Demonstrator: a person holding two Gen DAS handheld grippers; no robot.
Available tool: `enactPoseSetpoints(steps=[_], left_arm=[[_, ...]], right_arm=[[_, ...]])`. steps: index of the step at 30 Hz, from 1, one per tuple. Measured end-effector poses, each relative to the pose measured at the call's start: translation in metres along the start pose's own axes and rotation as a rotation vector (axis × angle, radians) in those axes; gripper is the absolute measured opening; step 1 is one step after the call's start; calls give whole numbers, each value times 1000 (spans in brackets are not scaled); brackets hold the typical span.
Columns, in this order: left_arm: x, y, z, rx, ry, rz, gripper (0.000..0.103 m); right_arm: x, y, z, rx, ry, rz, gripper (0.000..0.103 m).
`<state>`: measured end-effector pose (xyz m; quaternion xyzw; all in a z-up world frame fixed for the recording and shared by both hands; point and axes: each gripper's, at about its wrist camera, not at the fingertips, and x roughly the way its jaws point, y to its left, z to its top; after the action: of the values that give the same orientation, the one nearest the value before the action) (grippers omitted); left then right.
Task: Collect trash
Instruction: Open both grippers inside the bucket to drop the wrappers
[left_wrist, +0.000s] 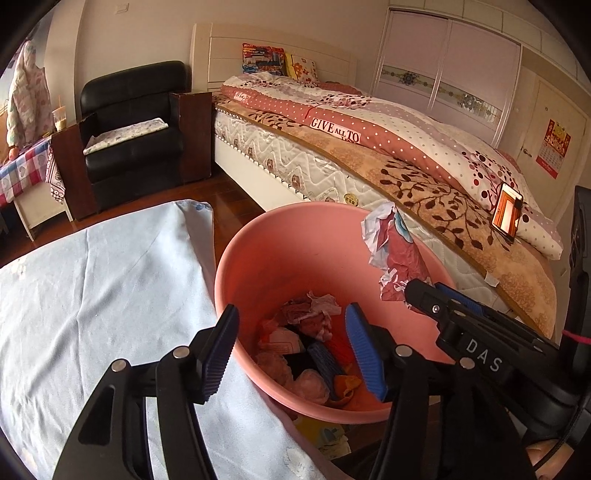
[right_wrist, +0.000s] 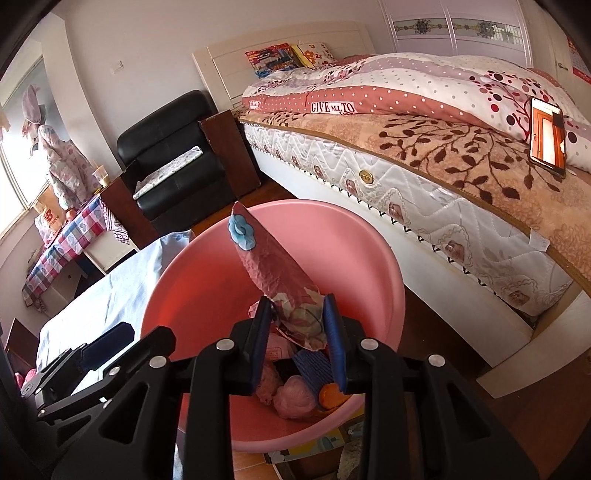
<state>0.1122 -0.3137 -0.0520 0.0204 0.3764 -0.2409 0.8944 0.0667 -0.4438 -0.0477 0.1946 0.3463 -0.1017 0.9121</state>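
- A crumpled wrapper (right_wrist: 284, 280), red-brown with a blue flower print, is clamped between the jaws of the right gripper (right_wrist: 298, 334); its lower end is pinched by the blue pads (right_wrist: 334, 332) and the rest juts upward and away from them.
- The wrapper is held above the open mouth of the pink bin (right_wrist: 388, 266), inside the line of its rim.
- In the left wrist view the same wrapper (left_wrist: 397, 251) is seen over the bin's far right rim (left_wrist: 236, 243), projecting from the right gripper's tip (left_wrist: 413, 293).
- The left gripper (left_wrist: 291, 354) is held with its jaws apart, nothing between them, near the bin's near rim.
- Crumpled trash (left_wrist: 314, 343) is seen lying at the bin's bottom.
- A light blue cloth (left_wrist: 103, 280) is spread just beside the bin.
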Motion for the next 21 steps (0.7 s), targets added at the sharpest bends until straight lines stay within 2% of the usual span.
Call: enactPoseSetpoints(steps=[4,12,21], left_arm=[[-2,3,0,-6,-5,2,59],[-9,6,0,-19,-11,2,59],[-30,9,0,-13,-51,20,59]], right_arm=[[1,0,0,8,14,6,35],[-5,2,-1,5,12,15,35],[-27,9,-5,-11,-24,57,36]])
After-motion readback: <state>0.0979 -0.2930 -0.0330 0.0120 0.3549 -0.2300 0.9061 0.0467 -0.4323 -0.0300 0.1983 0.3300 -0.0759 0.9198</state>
